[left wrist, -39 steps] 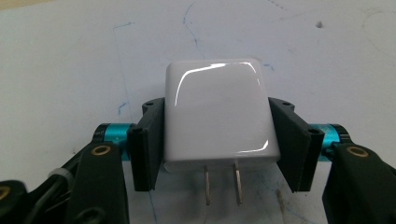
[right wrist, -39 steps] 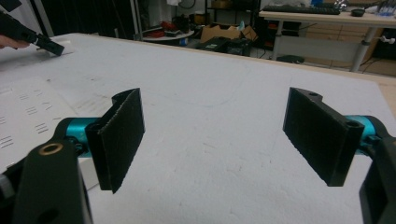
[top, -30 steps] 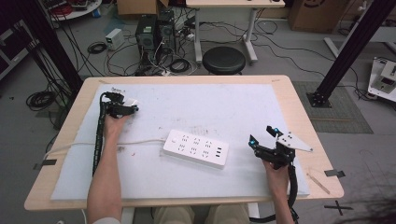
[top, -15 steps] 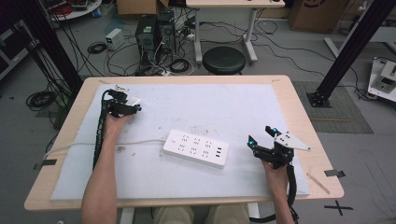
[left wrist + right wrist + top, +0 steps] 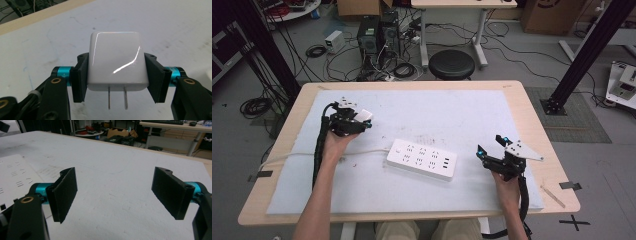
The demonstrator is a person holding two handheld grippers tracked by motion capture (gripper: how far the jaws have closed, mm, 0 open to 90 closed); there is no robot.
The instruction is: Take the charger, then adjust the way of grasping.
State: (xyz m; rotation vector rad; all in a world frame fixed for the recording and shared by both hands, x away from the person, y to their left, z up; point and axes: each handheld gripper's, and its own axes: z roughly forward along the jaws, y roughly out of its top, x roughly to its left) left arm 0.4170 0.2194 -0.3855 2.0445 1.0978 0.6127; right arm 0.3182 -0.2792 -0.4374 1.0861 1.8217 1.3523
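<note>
On the counter (image 5: 522,100) a power strip (image 5: 422,159) lies unplugged-into; the left gripper (image 5: 362,120) clamps a charger (image 5: 115,61), not yet inserted, the right gripper (image 5: 492,145) wide, empty.

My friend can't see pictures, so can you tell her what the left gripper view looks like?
A white plug-in charger block is squeezed between the two black jaws of the left claw, its two metal prongs pointing toward the camera. Behind it lies a scuffed white table mat, with a strip of wooden table edge at the top left.
</note>
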